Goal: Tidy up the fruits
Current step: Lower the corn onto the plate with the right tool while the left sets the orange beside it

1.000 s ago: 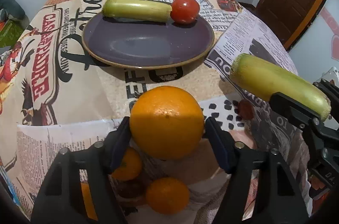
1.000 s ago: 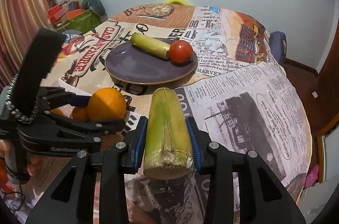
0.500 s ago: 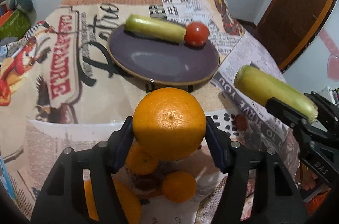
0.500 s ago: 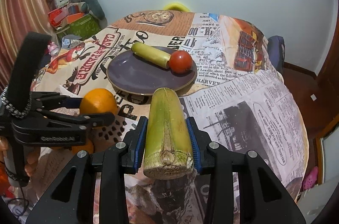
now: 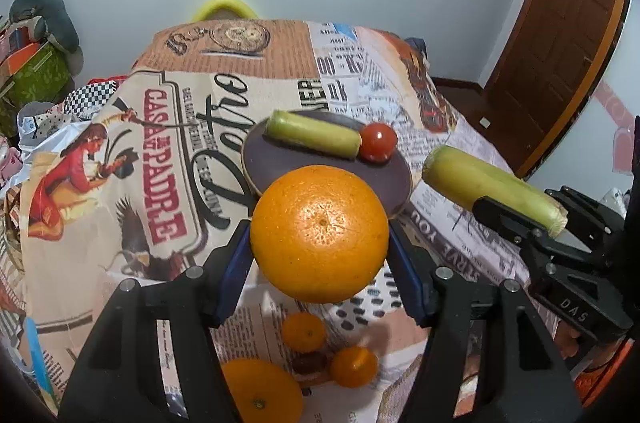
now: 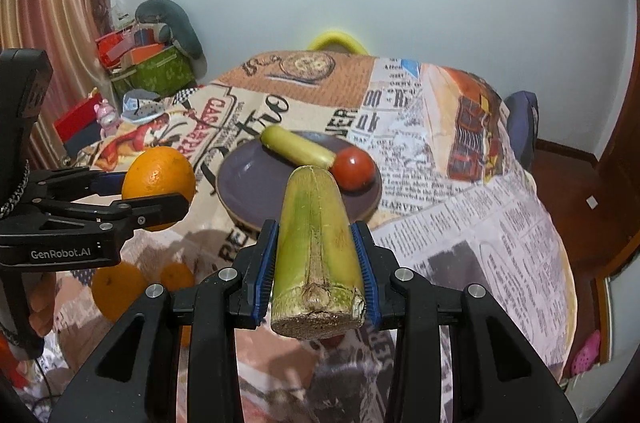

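My left gripper [image 5: 320, 255] is shut on a big orange [image 5: 319, 233], held in the air above the table, near side of the purple plate [image 5: 280, 169]. My right gripper [image 6: 318, 259] is shut on a green-yellow sugarcane piece [image 6: 316, 243], also raised, to the right of the orange. The plate holds another cane piece [image 5: 312, 134] and a red tomato [image 5: 378, 142] at its far rim. In the right wrist view the orange [image 6: 158, 185] and the left gripper [image 6: 152, 201] show at the left, with the plate [image 6: 248, 183] ahead.
Several smaller oranges [image 5: 304, 331] and a dark fruit [image 5: 308, 363] lie on the printed tablecloth [image 5: 160, 159] below my left gripper. A yellow chair back [image 5: 224, 9] stands behind the table. Boxes and clutter [image 6: 148, 63] are at the left, a wooden door [image 5: 560, 43] at the right.
Both grippers have risen with their loads. The plate and table now sit lower and farther in both views, and more wall shows. Both grips are unchanged.
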The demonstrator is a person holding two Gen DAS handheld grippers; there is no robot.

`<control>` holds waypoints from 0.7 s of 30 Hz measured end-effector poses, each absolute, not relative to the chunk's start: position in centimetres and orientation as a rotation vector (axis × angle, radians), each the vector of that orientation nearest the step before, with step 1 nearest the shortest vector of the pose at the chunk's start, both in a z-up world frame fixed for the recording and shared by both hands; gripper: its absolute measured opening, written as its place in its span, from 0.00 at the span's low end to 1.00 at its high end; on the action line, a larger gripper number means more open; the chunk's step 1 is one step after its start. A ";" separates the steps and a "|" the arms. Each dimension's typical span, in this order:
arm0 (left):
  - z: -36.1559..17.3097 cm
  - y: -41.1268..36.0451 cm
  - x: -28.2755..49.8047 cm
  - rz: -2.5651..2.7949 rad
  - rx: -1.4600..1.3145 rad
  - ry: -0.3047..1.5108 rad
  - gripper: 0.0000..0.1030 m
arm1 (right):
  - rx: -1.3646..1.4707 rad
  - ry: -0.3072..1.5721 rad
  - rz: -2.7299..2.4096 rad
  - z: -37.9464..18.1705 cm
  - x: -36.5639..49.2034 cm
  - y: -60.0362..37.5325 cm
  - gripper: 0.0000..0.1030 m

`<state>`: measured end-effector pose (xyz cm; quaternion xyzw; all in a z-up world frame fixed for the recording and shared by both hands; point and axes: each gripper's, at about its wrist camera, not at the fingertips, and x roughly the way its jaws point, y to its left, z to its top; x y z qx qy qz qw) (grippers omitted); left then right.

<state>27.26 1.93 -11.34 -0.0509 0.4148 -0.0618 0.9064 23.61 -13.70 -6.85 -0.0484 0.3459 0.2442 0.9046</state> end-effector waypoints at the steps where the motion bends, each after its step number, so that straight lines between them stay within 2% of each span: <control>1: -11.2 2.1 27.4 -0.126 -0.108 0.851 0.62 | -0.102 0.709 0.505 -6.7 23.7 -13.5 0.33; 21: -13.3 4.4 33.3 -0.106 -0.117 0.870 0.62 | -0.108 0.700 0.518 -8.0 28.8 -9.9 0.33</control>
